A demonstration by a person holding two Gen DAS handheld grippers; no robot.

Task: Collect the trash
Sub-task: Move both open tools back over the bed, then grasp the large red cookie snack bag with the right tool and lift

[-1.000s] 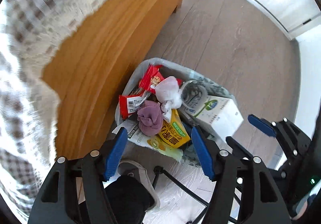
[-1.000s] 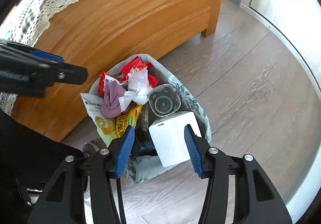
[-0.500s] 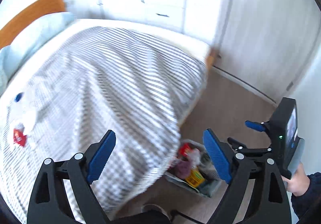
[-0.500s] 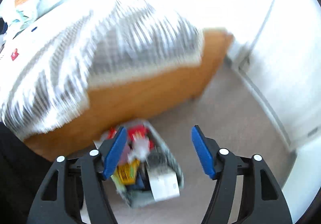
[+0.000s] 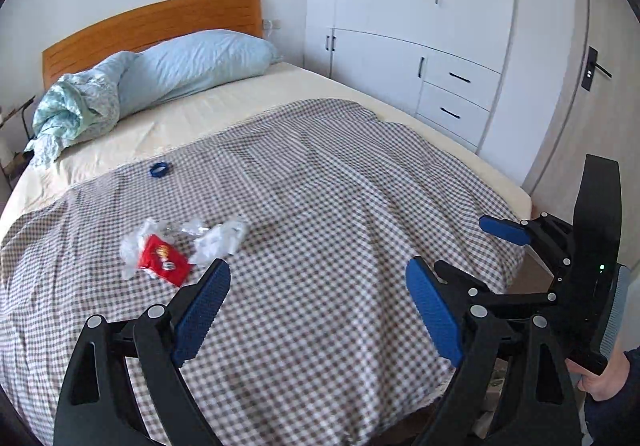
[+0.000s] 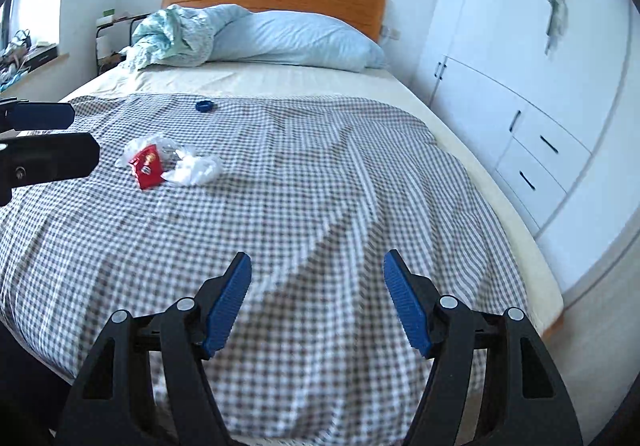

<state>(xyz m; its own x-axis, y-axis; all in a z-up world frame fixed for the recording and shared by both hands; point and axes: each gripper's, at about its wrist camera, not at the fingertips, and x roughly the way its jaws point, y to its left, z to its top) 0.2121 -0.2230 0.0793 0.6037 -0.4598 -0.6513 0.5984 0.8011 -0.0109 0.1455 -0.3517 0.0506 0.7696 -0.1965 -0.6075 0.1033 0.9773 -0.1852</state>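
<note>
A red snack wrapper [image 5: 163,260] lies on the checked bedspread [image 5: 320,206] among crumpled clear plastic [image 5: 218,236]. It also shows in the right wrist view [image 6: 147,166] beside white crumpled plastic [image 6: 194,170]. A small blue ring [image 5: 160,169] lies farther up the bed; the right wrist view shows it too [image 6: 205,106]. My left gripper [image 5: 318,310] is open and empty, above the bed's foot, the wrapper just ahead to its left. My right gripper [image 6: 318,302] is open and empty over the bedspread. The right gripper also appears at the right of the left wrist view [image 5: 456,270].
Blue pillow [image 5: 196,62] and bunched quilt [image 5: 76,110] lie at the wooden headboard [image 5: 152,26]. White wardrobe with drawers [image 5: 440,46] runs along the right side. A narrow floor strip shows beside the bed [image 6: 592,326]. A cluttered sill is at far left [image 6: 24,54].
Both grippers have swung up from the full trash bag on the floor to face the bed top. The bag is out of view. Both stay open and empty.
</note>
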